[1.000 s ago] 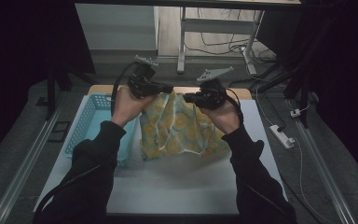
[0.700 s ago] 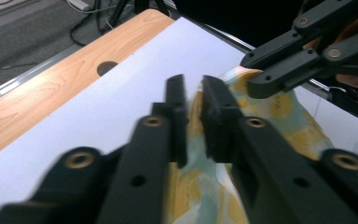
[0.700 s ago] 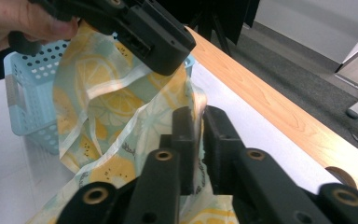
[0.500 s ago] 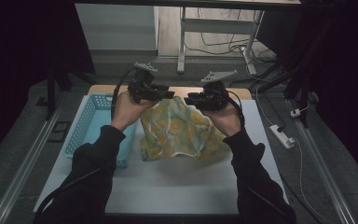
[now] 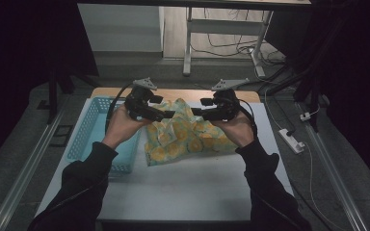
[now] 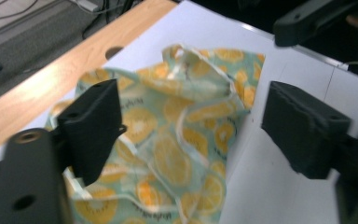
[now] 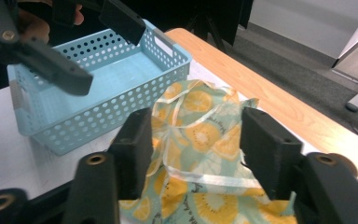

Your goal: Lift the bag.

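A pale green cloth (image 5: pixel 183 139) printed with orange slices lies crumpled on the white table top (image 5: pixel 188 192). My left gripper (image 5: pixel 166 113) hovers over its far left part and my right gripper (image 5: pixel 198 108) over its far right part, tips pointing at each other. Both have just been opening their jaws. In the left gripper view the left gripper (image 6: pixel 193 116) is open above the cloth (image 6: pixel 177 140), pads clear of it. In the right gripper view the right gripper (image 7: pixel 198 140) is open too, with the cloth (image 7: pixel 200 135) beneath and untouched.
A light blue perforated basket (image 5: pixel 89 139) stands at the left of the table, beside the cloth; it is also seen as the basket (image 7: pixel 98 93) in the right gripper view. A wooden strip (image 5: pixel 183 94) runs along the far edge. A power strip (image 5: pixel 291 140) lies off the right side.
The cloth hung spread between the two shut grippers; both jaws have opened and it has dropped into a heap on the table. The left hand sank a little.
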